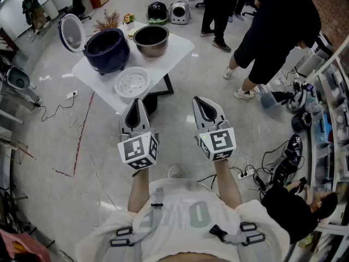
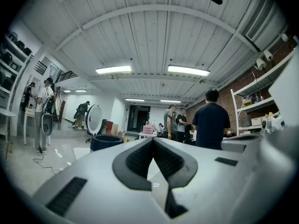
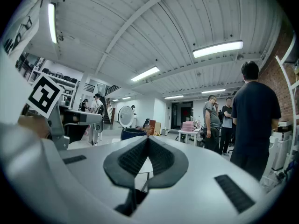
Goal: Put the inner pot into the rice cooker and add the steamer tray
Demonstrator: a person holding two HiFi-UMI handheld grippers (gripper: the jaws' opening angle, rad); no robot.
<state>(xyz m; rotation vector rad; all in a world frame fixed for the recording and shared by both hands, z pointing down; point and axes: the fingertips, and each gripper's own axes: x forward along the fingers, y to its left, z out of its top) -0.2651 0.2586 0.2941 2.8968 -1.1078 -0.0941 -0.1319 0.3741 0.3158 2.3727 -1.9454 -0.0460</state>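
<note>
Pot [image 1: 151, 40] stands on the surface [image 1: 177, 49] beside the cooker [image 1: 106, 49], lid up to receive it – tray [image 1: 132, 83] nearer. Left gripper [image 1: 137, 103] and right gripper [image 1: 203, 103] hang well short, jaws pressed together, empty – nothing lifted yet

We look into a large open lab or workshop. A polished grey floor [image 1: 49, 162] is strewn with cables [image 1: 267, 153] and a power strip [image 1: 244, 173]. A ribbed ceiling [image 2: 149, 27] carries strip lights [image 2: 187, 70]. A brick wall [image 2: 236, 85] holds shelves [image 2: 256, 106]. Several people [image 2: 211, 120] stand about.
</note>
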